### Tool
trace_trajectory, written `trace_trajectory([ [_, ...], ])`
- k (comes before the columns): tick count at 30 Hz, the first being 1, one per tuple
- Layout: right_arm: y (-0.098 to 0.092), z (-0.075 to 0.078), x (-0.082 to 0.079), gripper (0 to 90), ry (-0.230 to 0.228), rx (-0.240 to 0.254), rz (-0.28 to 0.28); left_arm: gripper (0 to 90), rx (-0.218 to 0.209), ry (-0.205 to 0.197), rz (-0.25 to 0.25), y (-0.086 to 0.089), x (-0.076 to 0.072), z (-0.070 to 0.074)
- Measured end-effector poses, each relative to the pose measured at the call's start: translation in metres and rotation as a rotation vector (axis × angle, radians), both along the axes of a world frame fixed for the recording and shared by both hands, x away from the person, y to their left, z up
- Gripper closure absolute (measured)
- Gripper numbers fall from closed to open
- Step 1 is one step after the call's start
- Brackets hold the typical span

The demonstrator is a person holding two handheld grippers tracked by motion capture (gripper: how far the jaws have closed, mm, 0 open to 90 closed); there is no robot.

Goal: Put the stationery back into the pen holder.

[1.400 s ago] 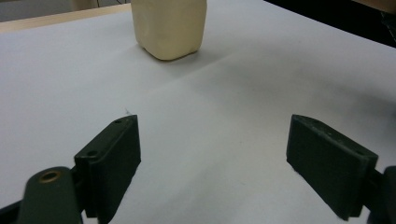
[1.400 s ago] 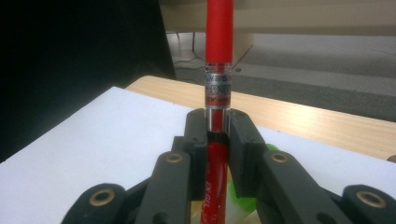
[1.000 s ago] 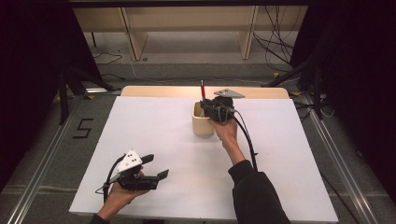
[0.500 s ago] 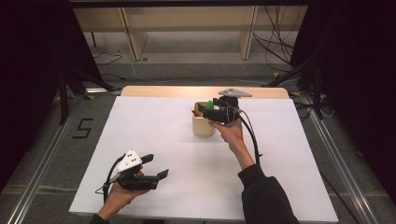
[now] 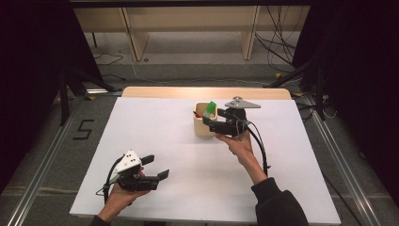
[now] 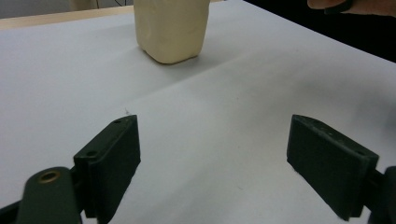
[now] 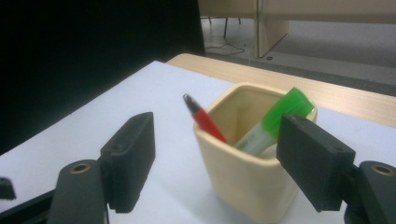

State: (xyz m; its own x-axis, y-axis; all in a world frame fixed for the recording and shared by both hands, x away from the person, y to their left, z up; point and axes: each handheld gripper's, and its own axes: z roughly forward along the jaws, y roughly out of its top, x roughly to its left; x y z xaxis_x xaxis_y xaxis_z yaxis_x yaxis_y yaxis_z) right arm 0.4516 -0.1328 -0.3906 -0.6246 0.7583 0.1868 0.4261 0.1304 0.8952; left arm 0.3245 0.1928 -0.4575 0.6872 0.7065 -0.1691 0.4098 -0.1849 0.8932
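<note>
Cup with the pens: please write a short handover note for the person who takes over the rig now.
Right gripper: open, nothing between its fingers, which have just been opening; it is beside the cup, at its rim.
Left gripper: open, empty, low over the white table near the front edge.
Cup: upright at the middle back of the table. A red pen and a green-capped marker lean inside it.
Done: both pens are in the cup.
Left: I see no other loose items on the table; draw the right gripper clear of the cup.
</note>
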Motion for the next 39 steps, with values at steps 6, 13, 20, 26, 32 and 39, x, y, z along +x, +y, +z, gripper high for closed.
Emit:
trace_trajectory([
  [6, -0.004, 0.0, -0.012, 28.7, -0.008, 0.005, 0.021, 17.0, -0.016, 0.005, -0.002, 0.001, 0.0, 0.001],
  [13, -0.007, 0.001, -0.022, 28.8, -0.013, 0.018, 0.034, 17.0, -0.017, 0.006, -0.002, 0.001, 0.0, 0.001],
  [20, -0.01, 0.0, -0.031, 26.9, -0.023, 0.024, 0.048, 17.1, -0.014, 0.007, -0.009, 0.001, 0.0, 0.001],
  [26, -0.014, -0.003, -0.045, 25.6, -0.044, -0.005, 0.063, 17.0, -0.022, 0.015, -0.011, 0.0, 0.0, 0.001],
  [32, -0.018, -0.007, -0.058, 25.2, -0.076, -0.038, 0.07, 17.0, -0.016, 0.014, -0.01, 0.0, 0.0, 0.0],
  [39, -0.025, -0.011, -0.071, 24.9, -0.071, -0.034, 0.094, 17.0, -0.013, 0.015, -0.016, -0.001, -0.001, 0.0],
])
